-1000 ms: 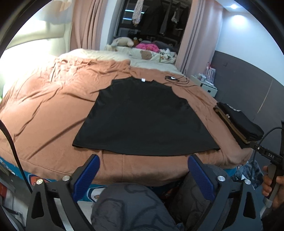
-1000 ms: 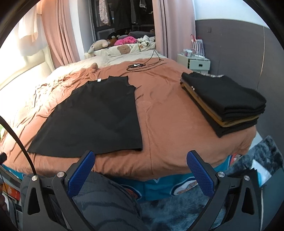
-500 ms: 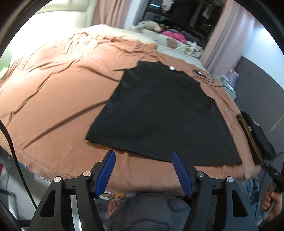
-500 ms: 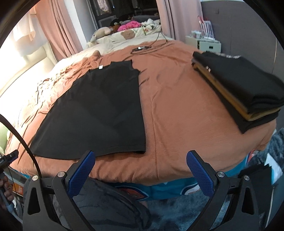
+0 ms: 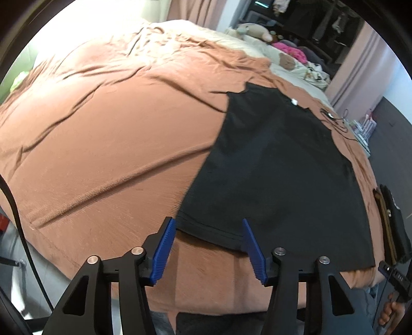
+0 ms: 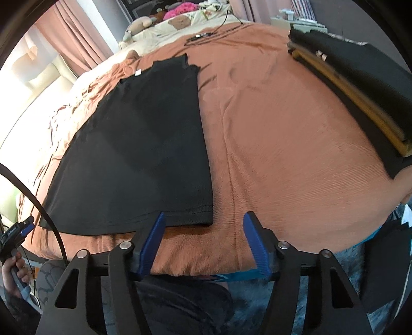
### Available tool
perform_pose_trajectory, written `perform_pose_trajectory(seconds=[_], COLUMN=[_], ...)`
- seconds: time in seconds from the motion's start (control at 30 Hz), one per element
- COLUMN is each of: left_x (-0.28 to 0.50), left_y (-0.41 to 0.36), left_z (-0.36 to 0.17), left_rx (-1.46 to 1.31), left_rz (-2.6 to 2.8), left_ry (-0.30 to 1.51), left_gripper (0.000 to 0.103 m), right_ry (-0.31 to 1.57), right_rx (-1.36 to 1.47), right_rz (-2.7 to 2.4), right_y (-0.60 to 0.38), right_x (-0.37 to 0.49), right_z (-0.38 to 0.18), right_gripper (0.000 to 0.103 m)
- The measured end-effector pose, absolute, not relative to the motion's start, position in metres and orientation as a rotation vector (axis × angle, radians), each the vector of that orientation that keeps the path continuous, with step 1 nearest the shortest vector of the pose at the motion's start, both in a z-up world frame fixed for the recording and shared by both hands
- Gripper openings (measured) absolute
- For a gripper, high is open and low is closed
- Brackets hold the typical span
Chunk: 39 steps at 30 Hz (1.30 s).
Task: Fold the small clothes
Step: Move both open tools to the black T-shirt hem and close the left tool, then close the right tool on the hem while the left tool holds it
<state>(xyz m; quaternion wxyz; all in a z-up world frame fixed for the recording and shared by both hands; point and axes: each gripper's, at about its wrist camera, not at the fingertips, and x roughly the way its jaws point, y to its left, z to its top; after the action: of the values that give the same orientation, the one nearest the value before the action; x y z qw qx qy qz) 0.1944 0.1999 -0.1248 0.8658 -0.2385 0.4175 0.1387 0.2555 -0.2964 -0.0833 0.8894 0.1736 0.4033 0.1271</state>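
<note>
Rust-brown ribbed bedspread [image 5: 108, 144] covers the whole bed, creased toward its far side and smooth near the front edge. On it lies a black knit T-shirt [image 5: 278, 165], spread flat with its sleeves tucked in, hem toward the bed's front edge and collar with a small white label away from it. The left gripper [image 5: 209, 233], black frame with ribbed blue pads, hangs over the hem's left corner; its jaws are closing, the hem's edge lying between the fingers, and the pads do not press the cloth. The right gripper [image 6: 203, 226] stands over the hem's right corner [image 6: 206, 219]; its jaws are closing too, with that corner just inside the left finger and bare bedspread filling the rest of the gap. Toward the bed's right edge sits a stack of folded clothes [image 6: 360, 85], black layers with one mustard layer between. Soft toys [image 6: 144, 23] and a pale pillow lie at the far end, with pink curtains [image 6: 74, 33] behind.
</note>
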Motion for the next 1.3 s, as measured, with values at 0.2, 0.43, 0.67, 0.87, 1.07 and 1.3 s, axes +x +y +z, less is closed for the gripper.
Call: perform_pose_trajectory(seconds=[0.2,0.43,0.67,0.87,1.07,1.3], left_x=[0.201,0.203,0.205,0.204,0.205,0.200], left_y=[0.217,0.220,0.227,0.228,0.234,0.233], left_z=[-0.147,-0.155,-0.158,-0.158,-0.163,-0.154], left_rx=[-0.550,-0.575,-0.631,-0.642,-0.690,-0.678], left_rz=[0.298,0.274,0.232,0.223,0.217,0.238], left_ry=[0.915,0.914,0.902,0.906,0.905,0.890], left_gripper=[0.041,0.024,0.012,0.012,0.013,0.006], right_ry=[0.882,0.891,0.878,0.862,0.872,0.893], right_rx=[0.422,0.467,0.578,0.708,0.769,0.740], right_rz=[0.283,0.286,0.336,0.369,0.368,0.338], right_y=[-0.303,-0.305,-0.311,-0.323,-0.329,-0.329], right_x=[0.270,0.273,0.274,0.282,0.288,0.280], right_z=[-0.093,-0.098,-0.101,-0.109,-0.113,-0.128], right_gripper=[0.048,0.042,0.042,0.042,0.039,0.005])
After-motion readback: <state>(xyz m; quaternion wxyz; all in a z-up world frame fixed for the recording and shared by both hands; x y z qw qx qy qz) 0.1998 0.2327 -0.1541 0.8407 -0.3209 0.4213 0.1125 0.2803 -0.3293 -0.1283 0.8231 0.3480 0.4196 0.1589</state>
